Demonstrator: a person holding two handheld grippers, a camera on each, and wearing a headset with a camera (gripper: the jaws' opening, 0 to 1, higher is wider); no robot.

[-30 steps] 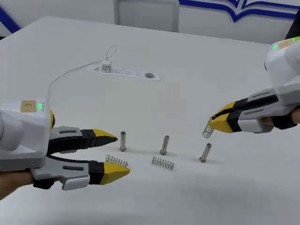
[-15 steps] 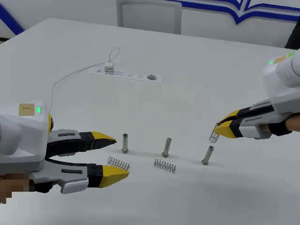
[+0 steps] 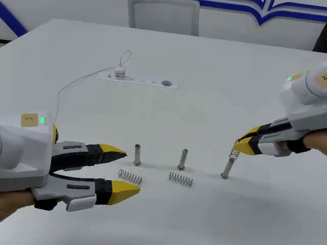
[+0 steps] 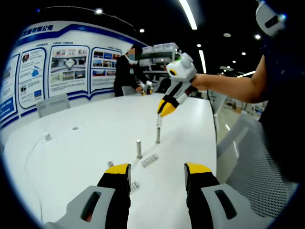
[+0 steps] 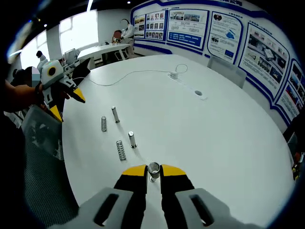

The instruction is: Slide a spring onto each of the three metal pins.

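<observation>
Three short metal pins stand in a row on the white table: left pin (image 3: 137, 154), middle pin (image 3: 182, 160), right pin (image 3: 226, 169). My right gripper (image 3: 239, 145) is shut on a small spring (image 3: 234, 153) whose lower end meets the top of the right pin. That held spring (image 5: 153, 168) sits between the yellow tips of my right gripper (image 5: 153, 172). Two more springs lie flat, one (image 3: 130, 177) before the left pin and one (image 3: 180, 179) before the middle pin. My left gripper (image 3: 132, 169) stands open beside the left pin and holds nothing.
A white power strip (image 3: 138, 79) with a thin cable (image 3: 76, 77) lies further back on the table. A chair back (image 3: 163, 15) stands behind the far edge. In the left gripper view a person (image 4: 125, 71) is at another table in the background.
My right gripper has come down and a little right, bringing the held spring from above the right pin onto its top. The left gripper has stayed open in place.
</observation>
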